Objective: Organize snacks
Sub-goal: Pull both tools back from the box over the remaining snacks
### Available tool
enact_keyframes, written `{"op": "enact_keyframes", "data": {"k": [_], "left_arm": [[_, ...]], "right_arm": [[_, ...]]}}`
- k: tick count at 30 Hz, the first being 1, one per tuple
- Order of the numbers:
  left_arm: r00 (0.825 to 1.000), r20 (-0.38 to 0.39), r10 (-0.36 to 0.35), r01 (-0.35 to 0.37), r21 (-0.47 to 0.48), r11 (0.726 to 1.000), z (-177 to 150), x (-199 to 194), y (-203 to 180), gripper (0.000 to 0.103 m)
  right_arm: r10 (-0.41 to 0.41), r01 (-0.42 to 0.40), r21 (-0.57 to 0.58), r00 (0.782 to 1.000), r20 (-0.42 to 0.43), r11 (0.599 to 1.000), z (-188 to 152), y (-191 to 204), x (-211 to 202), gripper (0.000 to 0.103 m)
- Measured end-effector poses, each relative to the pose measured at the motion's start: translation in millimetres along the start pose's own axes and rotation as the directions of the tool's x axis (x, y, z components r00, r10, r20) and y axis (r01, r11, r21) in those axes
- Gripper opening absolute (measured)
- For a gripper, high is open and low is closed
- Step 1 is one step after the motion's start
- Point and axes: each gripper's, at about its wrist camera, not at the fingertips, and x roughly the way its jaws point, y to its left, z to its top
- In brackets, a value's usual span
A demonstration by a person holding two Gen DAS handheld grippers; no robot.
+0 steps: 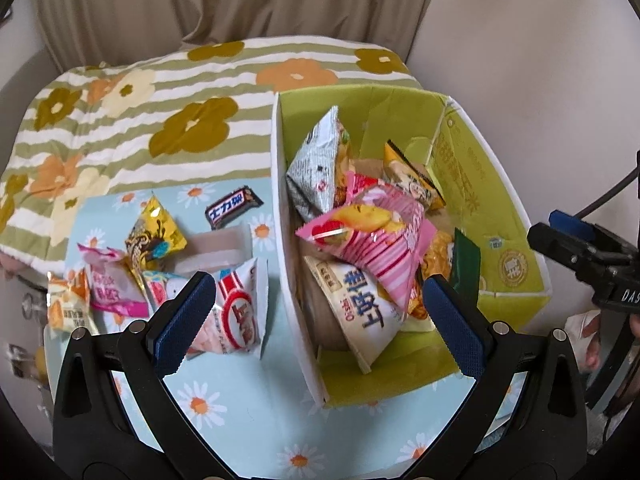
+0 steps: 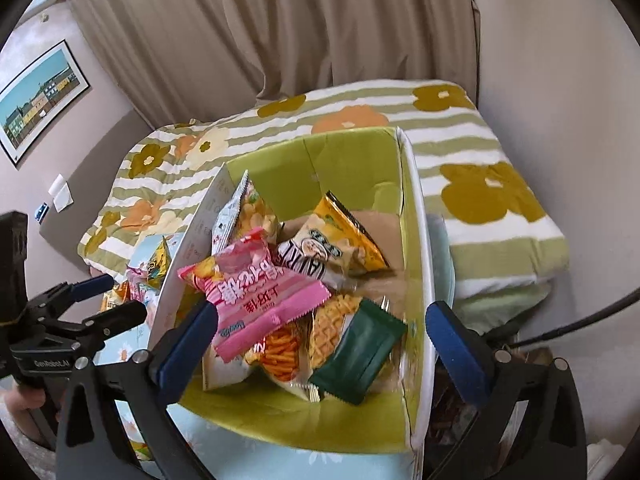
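A pink snack bag (image 2: pixel 256 300) lies atop the packets piled in the green box (image 2: pixel 352 152), just ahead of the right gripper (image 2: pixel 320 332), whose fingers are spread and empty. The left gripper (image 1: pixel 316 312), also spread, straddles the box's near wall, with loose snacks (image 1: pixel 152 264) ahead to its left on the daisy cloth (image 1: pixel 224 412).

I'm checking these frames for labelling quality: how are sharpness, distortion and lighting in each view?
Left wrist view: soft even daylight, no harsh glare; snacks in the green box sharp, edges bowed by fisheye. Right wrist view: similar light, the pink packet readable, the blanket smeared toward the right rim.
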Motion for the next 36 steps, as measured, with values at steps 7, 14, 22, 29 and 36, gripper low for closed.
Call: {"op": "enact_keyframes", "data": {"k": [7,14,22,29,36], "left_arm": [[0.998,-0.027,0.055,-0.056,-0.015,0.998,-20,-11,8,0.103],[0.994,-0.003,0.112,-0.112,-0.038,0.993,-29,-38,33,0.103],[0.985,0.052,0.165,-0.160,-0.094,0.983,-43,-72,107,0.103],[0.980,0.074,0.185,-0.180,-0.074,0.981,-52,-95,182,0.103],[0.985,0.063,0.159,-0.153,-0.091,0.984,-58,-97,264,0.103]], "right_arm": [[0.011,-0.011,-0.046,1.000,-0.004,0.999,-3,9,-3,0.103],[0.043,-0.041,-0.075,0.999,0.020,0.996,-2,32,-10,0.103],[0.053,-0.041,-0.112,0.993,0.105,0.993,-1,92,-20,0.103],[0.084,-0.069,-0.101,0.984,0.156,0.993,-4,174,-11,0.103],[0.085,-0.068,-0.122,0.986,0.144,0.990,-7,253,22,0.103]]}}
